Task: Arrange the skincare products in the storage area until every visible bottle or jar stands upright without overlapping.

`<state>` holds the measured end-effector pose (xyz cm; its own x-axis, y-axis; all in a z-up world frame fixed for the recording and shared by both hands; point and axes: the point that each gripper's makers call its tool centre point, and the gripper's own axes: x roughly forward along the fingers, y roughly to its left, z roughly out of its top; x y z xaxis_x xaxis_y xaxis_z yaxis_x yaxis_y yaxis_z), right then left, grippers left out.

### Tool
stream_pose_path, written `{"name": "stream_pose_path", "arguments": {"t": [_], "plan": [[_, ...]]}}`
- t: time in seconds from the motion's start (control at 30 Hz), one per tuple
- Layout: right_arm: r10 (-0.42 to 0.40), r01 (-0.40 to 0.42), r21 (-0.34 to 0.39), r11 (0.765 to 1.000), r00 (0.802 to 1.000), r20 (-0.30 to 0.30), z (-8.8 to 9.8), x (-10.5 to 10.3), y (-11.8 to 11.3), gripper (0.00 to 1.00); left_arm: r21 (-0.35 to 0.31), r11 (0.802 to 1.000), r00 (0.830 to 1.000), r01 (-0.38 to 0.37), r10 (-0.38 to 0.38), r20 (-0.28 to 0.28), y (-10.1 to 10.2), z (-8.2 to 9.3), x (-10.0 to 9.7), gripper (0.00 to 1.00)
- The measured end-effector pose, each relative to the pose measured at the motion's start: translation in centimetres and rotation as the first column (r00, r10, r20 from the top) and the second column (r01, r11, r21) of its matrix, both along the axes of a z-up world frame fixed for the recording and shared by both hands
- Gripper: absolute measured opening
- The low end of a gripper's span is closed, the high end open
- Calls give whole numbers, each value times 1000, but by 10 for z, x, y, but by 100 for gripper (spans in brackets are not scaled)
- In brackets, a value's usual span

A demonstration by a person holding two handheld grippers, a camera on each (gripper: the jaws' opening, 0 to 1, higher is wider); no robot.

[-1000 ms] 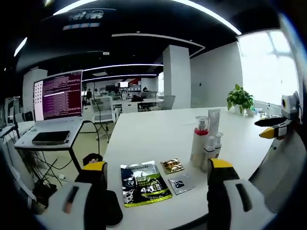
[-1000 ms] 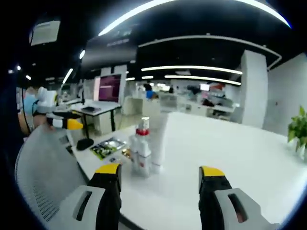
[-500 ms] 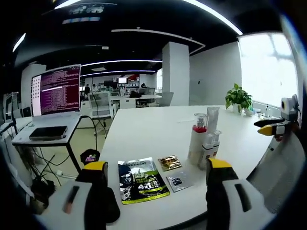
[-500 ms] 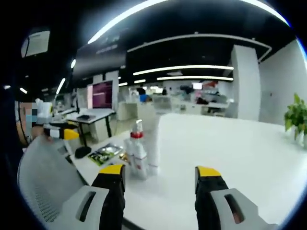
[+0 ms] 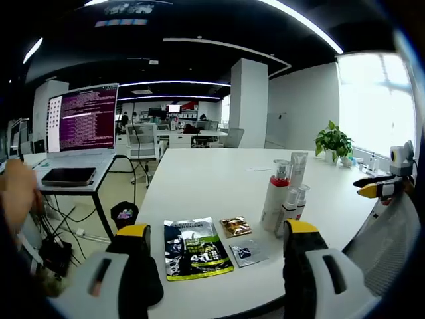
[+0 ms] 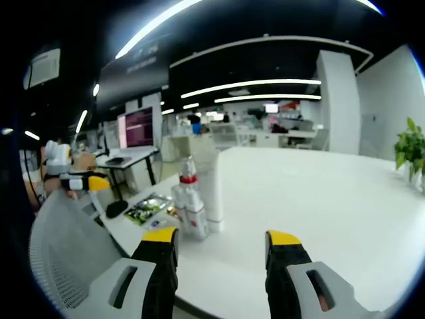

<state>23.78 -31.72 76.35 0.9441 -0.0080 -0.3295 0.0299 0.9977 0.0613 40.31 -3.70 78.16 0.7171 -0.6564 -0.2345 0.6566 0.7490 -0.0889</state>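
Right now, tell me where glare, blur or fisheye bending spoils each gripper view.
Left gripper view: the bright window is blown out to white, the ceiling light strips bow with the fisheye, and a hand at the edge is smeared. Right gripper view: the ceiling strips curve strongly, the cluster of white bottles with a red collar is sharp enough, but the labels are unreadable.

Left tool (image 5: 216,232) and right tool (image 6: 221,237) both hang with jaws apart (nothing between them)
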Motion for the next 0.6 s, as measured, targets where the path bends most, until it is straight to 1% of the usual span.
{"name": "stream_pose_path", "arguments": {"t": [0.07,0.17,0.27,0.4,0.53,0.6], "plan": [[-4,4,-10,1000,1000,-13,-2,-1,-1,46,6,1000,1000,2,-2,-2,0,-2,0,80],[-14,14,13,1000,1000,-1,0,-1,-1,47,19,1000,1000,10,-9,-13,4,-6,2,79],[-16,17,14,1000,1000,-6,-1,-2,-2,47,22,1000,1000,9,-8,-16,5,-7,2,77],[-12,11,-9,1000,1000,-15,-2,-2,-2,45,-12,1000,1000,-4,4,-21,6,-4,2,77],[-4,4,-3,1000,1000,-19,-3,-2,0,46,-17,1000,1000,-9,9,-13,6,-3,2,77],[0,-1,-14,1000,1000,-31,-4,-2,1,47,-22,1000,1000,-11,11,-5,7,-1,3,77]]}}
